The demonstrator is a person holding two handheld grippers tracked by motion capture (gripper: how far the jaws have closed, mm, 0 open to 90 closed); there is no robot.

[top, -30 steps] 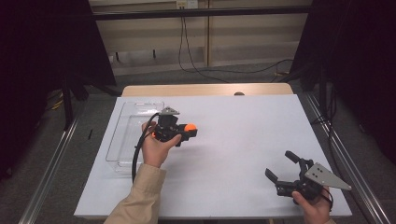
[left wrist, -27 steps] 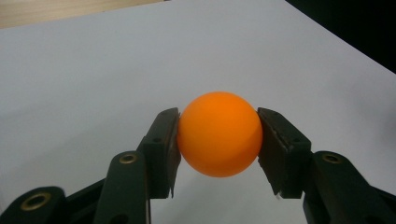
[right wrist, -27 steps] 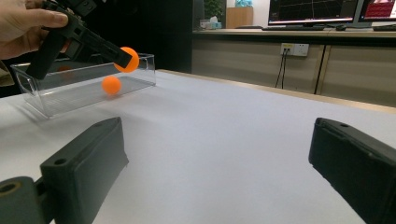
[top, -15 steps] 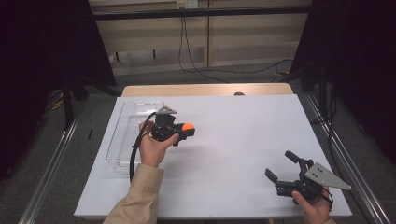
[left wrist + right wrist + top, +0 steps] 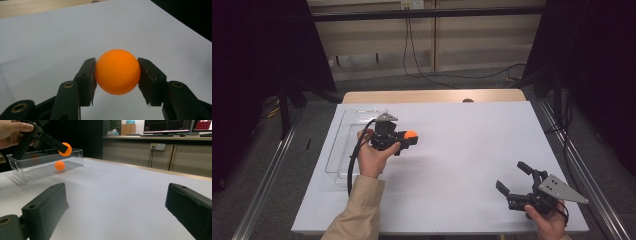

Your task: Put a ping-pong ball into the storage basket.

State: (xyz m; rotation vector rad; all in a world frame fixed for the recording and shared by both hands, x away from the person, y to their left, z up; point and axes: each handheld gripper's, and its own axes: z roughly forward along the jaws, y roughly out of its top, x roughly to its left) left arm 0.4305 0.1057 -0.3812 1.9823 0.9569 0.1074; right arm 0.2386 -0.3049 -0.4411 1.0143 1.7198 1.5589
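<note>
An orange ball sits squeezed between the two black pads of my left gripper, held above the white table. From above, that ball and my left gripper hover just right of a clear plastic tray. My right gripper rests low at the table's front right, jaws wide apart with nothing between them. From the right gripper view, the held ball hangs over the tray's near end, and a second orange ball lies inside the tray.
The white tabletop spreads bare between the two hands. A wooden strip runs along its far edge. Dark curtains stand at both sides, with cables on the floor behind.
The left hand has edged very slightly left toward the tray, still gripping the ball. The right gripper has stayed where it was.
</note>
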